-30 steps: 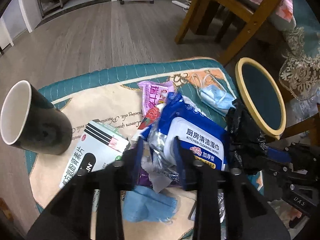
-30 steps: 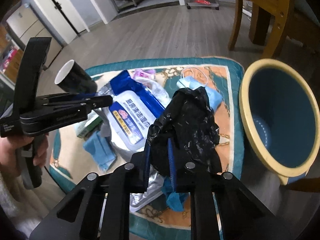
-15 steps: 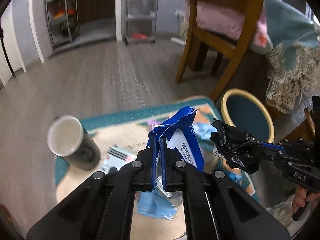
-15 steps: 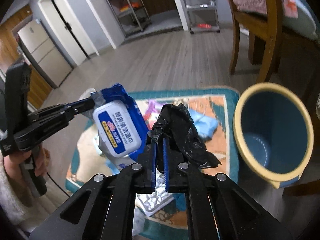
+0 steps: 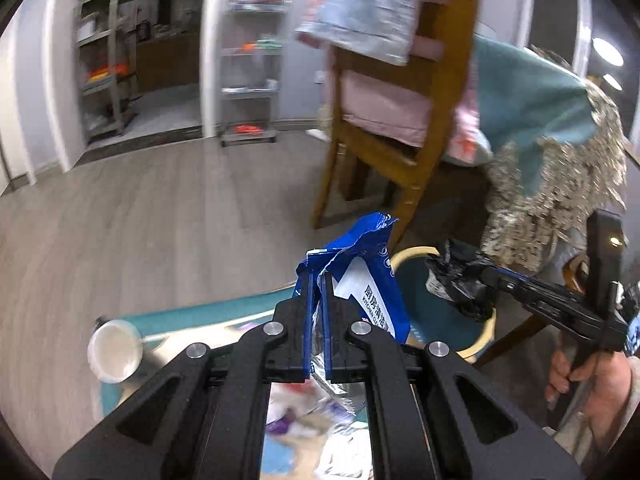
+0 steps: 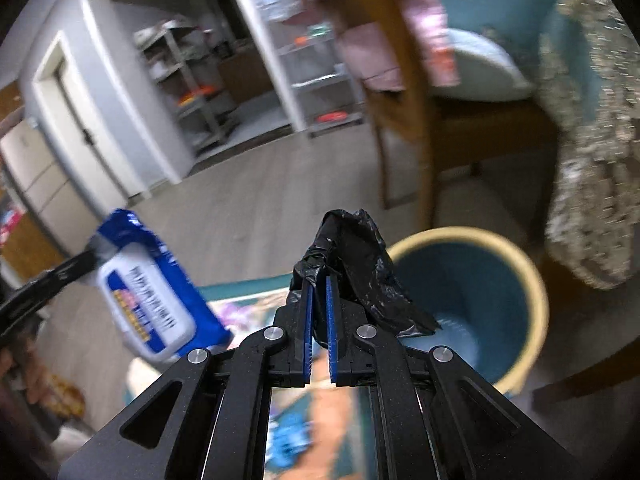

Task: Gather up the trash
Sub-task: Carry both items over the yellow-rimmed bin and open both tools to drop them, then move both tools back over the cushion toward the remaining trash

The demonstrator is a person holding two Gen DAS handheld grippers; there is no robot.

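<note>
My left gripper (image 5: 318, 280) is shut on a blue and white wet-wipes packet (image 5: 360, 280) and holds it up in the air above the mat. The packet also shows in the right wrist view (image 6: 152, 296). My right gripper (image 6: 319, 284) is shut on a crumpled black plastic bag (image 6: 360, 264), held up beside the rim of a blue bin with a yellow rim (image 6: 532, 280). In the left wrist view the black bag (image 5: 456, 280) hangs over the bin (image 5: 412, 254).
A teal-edged mat (image 5: 192, 316) on the low table holds a dark cup with a white inside (image 5: 114, 350) and blurred leftover trash. A wooden chair (image 5: 400, 120) and a lace-edged tablecloth (image 5: 560, 192) stand behind the bin.
Both grippers have risen with their loads. The wipes packet was picked off the mat a second ago. The black bag has moved toward the bin.
</note>
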